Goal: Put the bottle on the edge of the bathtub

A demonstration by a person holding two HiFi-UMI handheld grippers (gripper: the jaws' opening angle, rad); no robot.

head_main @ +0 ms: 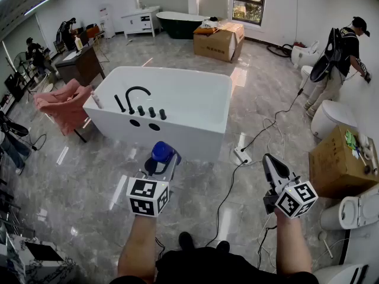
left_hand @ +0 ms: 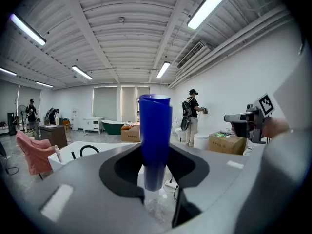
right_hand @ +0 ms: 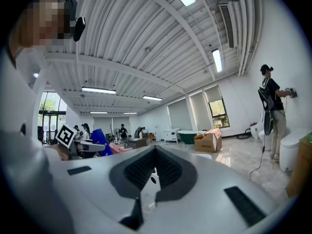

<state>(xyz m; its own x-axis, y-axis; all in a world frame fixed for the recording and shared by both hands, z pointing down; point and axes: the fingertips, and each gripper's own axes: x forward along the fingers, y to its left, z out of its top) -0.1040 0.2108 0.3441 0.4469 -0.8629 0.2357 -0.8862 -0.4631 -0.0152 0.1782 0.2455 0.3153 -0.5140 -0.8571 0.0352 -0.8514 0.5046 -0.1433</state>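
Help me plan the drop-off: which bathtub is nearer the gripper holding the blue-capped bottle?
The white rectangular bathtub with the black arched faucet, ahead of the blue-capped bottle in the left gripper; the dark green oval bathtub stands far behind it.

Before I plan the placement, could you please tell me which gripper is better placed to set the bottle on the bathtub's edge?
Left. The left gripper holds the blue-capped bottle, with the white bathtub directly ahead of it; the right gripper is shut and empty.
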